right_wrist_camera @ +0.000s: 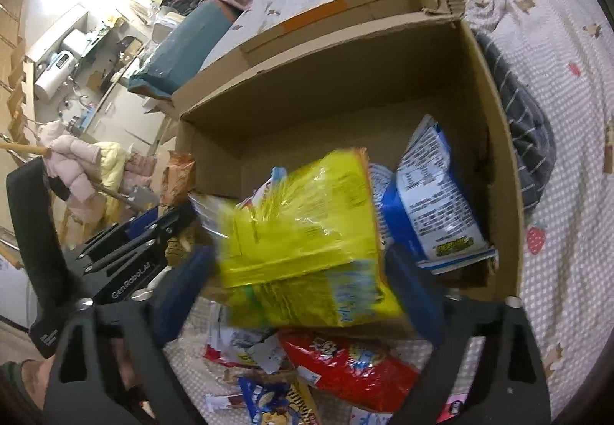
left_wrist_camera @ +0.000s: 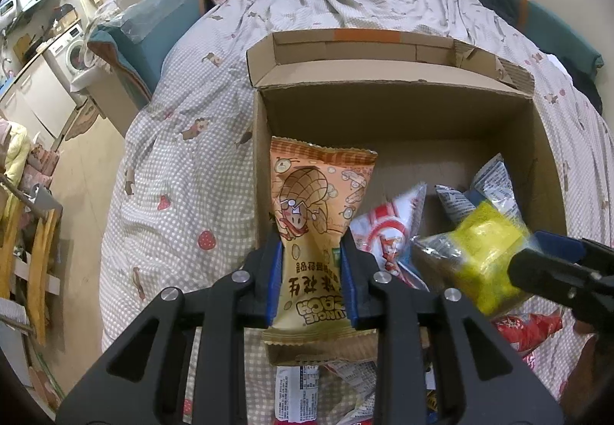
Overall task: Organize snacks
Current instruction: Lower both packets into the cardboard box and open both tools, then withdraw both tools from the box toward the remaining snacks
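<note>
An open cardboard box [left_wrist_camera: 399, 106] [right_wrist_camera: 495, 141] stands on the bed. My left gripper [left_wrist_camera: 311, 264] is shut on an orange peanut snack packet [left_wrist_camera: 318, 210], held upright over the box's near left corner. My right gripper [right_wrist_camera: 303, 267] has wide-apart fingers around a yellow packet [right_wrist_camera: 307, 237] [left_wrist_camera: 487, 252] at the box's near edge; the packet is blurred. I cannot tell if the fingers press it. Inside the box lie a blue-and-white packet [right_wrist_camera: 433, 195] [left_wrist_camera: 487, 183] and a red-and-white packet [left_wrist_camera: 387, 229]. The right gripper shows in the left wrist view [left_wrist_camera: 552, 267].
Loose snacks lie on the checked bedsheet [left_wrist_camera: 169, 187] in front of the box: a red bag [right_wrist_camera: 353, 367] [left_wrist_camera: 529, 325], a small blue packet [right_wrist_camera: 264, 402], a white wrapper [left_wrist_camera: 295, 386]. A striped grey cloth [right_wrist_camera: 533, 141] lies right of the box. Floor and furniture are left.
</note>
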Demonstrator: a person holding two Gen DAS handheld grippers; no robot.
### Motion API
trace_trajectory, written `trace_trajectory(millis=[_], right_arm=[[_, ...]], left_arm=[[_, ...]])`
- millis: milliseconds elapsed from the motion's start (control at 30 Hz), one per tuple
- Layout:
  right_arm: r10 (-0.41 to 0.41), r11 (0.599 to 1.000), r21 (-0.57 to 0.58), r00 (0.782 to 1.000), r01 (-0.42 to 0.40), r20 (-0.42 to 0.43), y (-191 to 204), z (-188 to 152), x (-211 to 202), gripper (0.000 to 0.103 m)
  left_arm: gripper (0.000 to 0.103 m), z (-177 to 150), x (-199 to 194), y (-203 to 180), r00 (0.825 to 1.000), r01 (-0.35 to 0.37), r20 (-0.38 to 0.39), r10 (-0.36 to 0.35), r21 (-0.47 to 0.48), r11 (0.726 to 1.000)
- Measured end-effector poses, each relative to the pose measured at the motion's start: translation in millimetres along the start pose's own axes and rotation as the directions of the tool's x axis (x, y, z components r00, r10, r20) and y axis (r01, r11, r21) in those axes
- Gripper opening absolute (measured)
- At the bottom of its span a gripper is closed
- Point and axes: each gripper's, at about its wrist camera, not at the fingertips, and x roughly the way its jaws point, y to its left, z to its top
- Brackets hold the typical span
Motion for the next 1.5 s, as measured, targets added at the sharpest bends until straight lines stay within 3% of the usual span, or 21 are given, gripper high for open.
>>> trace_trajectory(millis=[200, 300, 367, 467, 1000, 1233, 1500], right_arm=[[-0.012, 1.0, 0.011, 1.0, 0.012, 0.01, -4, 1, -3, 0.096], [-0.006, 1.0, 0.002, 1.0, 0.006, 0.015, -1, 1, -5, 0.096], [-0.006, 1.0, -0.003, 1.0, 0.006, 0.017, -1, 0, -6, 0.096], [-0.008, 1.0, -0.009, 1.0, 0.008, 0.02, 1, 1, -7, 0.096], [-0.026, 1.0, -0.007, 0.997, 0.027, 0.075, 9, -7, -39, 0.096], [-0.025, 0.999, -0.044, 0.996, 0.029, 0.082, 22, -26, -59, 0.096], [-0.048, 0.999, -0.01, 0.994, 0.049, 0.101, 20, -56, -77, 0.1]], left_arm=[[0.025, -1, 1, 0, 1.0, 0.013, -0.006, -0.013, -0.002, 1.0], [0.031, -1, -1, 0, 1.0, 0.0, 0.001, 0.0, 0.003, 1.0], [0.056, -1, -6, 1, 1.0, -0.003, 0.028, 0.003, -0.003, 1.0], [0.077, 0, -14, 4, 0.998, 0.009, 0.064, -0.007, -0.022, 1.0], [0.078, -7, -44, 18, 0.993, 0.069, 0.099, -0.064, -0.045, 0.997], [0.078, -21, -77, 25, 0.981, 0.086, 0.179, -0.076, -0.047, 0.995], [0.078, -41, -88, 41, 0.983, 0.125, 0.145, -0.109, -0.106, 0.986]])
